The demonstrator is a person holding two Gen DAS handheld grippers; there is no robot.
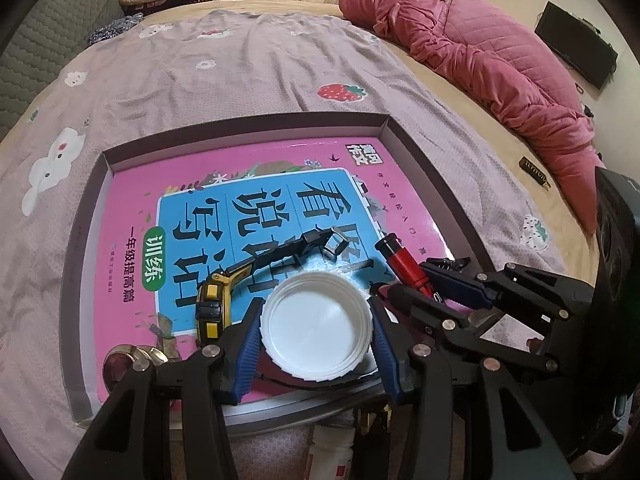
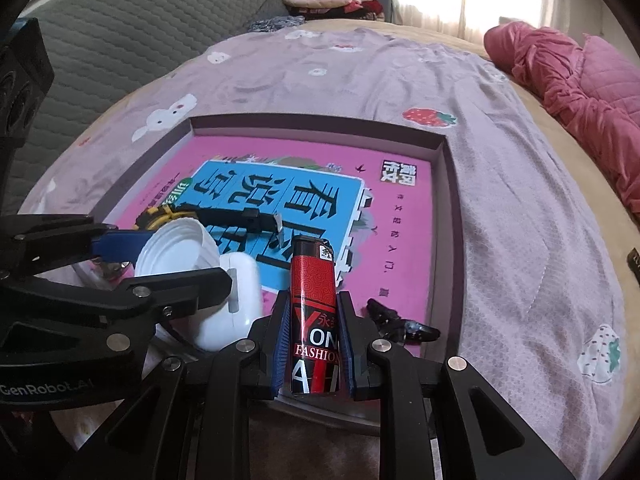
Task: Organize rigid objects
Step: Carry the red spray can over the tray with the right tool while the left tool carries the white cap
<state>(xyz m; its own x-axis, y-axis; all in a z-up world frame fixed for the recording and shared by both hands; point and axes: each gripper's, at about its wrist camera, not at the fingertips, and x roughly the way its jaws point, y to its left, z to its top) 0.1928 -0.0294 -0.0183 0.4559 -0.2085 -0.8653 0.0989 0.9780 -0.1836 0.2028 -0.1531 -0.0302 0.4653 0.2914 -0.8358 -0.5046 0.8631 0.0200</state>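
Note:
A shallow grey box (image 1: 386, 126) lies on the bed with a pink book (image 1: 132, 240) flat inside it. Over the box's near edge, my left gripper (image 1: 316, 320) is shut on a white plastic lid (image 1: 316, 324), its blue pads pressing both sides of the rim. My right gripper (image 2: 314, 300) is shut on a red and black lighter (image 2: 314, 280), held upright over the box's near side. It appears in the left wrist view too, as my right gripper (image 1: 408, 280) with the lighter (image 1: 404, 264) just right of the lid. The right wrist view has my left gripper (image 2: 172, 256) and lid (image 2: 176, 252) at the left.
On the book lie a yellow-and-black wristwatch (image 1: 212, 304), a white earbud case (image 2: 236, 300) and a black hair clip (image 2: 400, 320). A brass round object (image 1: 132, 356) sits in the near left corner. A white bottle (image 1: 332, 452) is below the box. A pink quilt (image 1: 500, 68) lies to the right.

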